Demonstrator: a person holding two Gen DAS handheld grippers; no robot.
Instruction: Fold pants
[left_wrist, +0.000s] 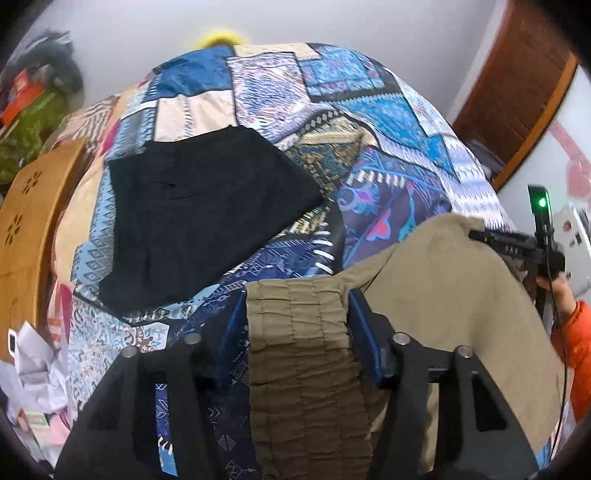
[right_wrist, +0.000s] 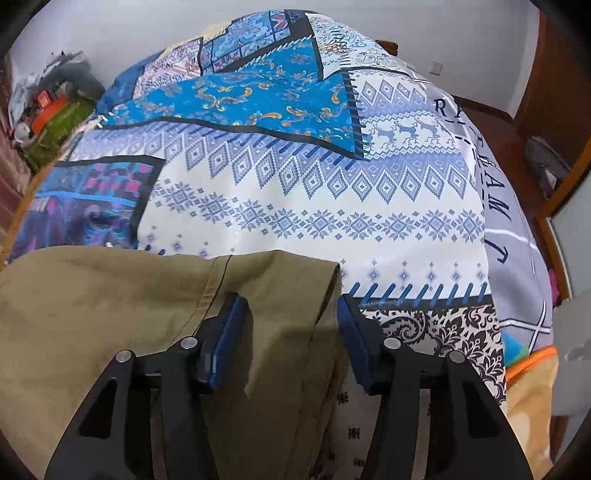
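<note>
Olive-khaki pants (left_wrist: 436, 280) lie on a patchwork bed cover. In the left wrist view, my left gripper (left_wrist: 297, 314) is open, its blue-padded fingers (left_wrist: 364, 332) either side of the gathered elastic waistband (left_wrist: 299, 350). In the right wrist view, my right gripper (right_wrist: 290, 321) is open, its fingers (right_wrist: 227, 332) straddling the folded right end of the pants (right_wrist: 110, 314), with the cloth edge between them. The right gripper's body (left_wrist: 517, 247) also shows at the far end of the pants in the left wrist view.
A folded black garment (left_wrist: 199, 210) lies on the bed cover (right_wrist: 314, 206) beyond the khaki pants. A wooden bed frame (left_wrist: 26, 221) and clutter (left_wrist: 33, 373) are at the left. A wooden door (left_wrist: 517, 85) stands at the right. White wall lies behind.
</note>
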